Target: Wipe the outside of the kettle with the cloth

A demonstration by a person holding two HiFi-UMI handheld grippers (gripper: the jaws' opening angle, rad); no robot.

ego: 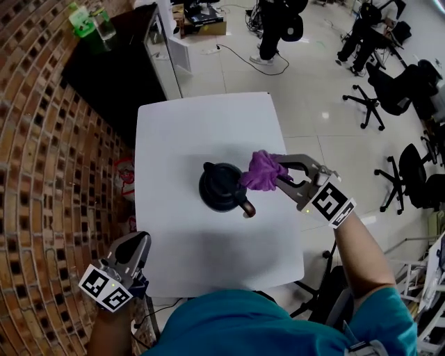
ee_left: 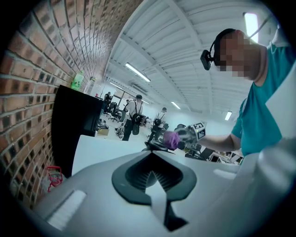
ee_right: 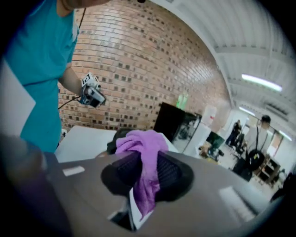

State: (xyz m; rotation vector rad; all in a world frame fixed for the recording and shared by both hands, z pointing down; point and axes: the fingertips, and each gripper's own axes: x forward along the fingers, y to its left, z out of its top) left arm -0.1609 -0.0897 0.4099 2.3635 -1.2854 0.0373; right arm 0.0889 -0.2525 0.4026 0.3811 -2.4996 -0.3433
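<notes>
A black kettle (ego: pixel 222 186) with a brownish spout stands upright near the middle of the white table (ego: pixel 181 125). My right gripper (ego: pixel 277 175) is shut on a crumpled purple cloth (ego: pixel 261 170), which is held against the kettle's right side. In the right gripper view the cloth (ee_right: pixel 143 150) bulges out between the jaws and hides most of the kettle (ee_right: pixel 114 141). My left gripper (ego: pixel 137 245) hovers off the table's near left corner, far from the kettle, its jaws together with nothing in them. From the left gripper view the kettle (ee_left: pixel 154 146) and the cloth (ee_left: pixel 171 139) are small across the table.
A curved brick wall (ego: pixel 42 153) runs along the left. A black cabinet (ego: pixel 111 66) with a green bottle (ego: pixel 82 21) stands beyond the table's far left corner. Office chairs (ego: pixel 389 90) and a standing person (ego: pixel 274 31) are on the tiled floor to the right and behind.
</notes>
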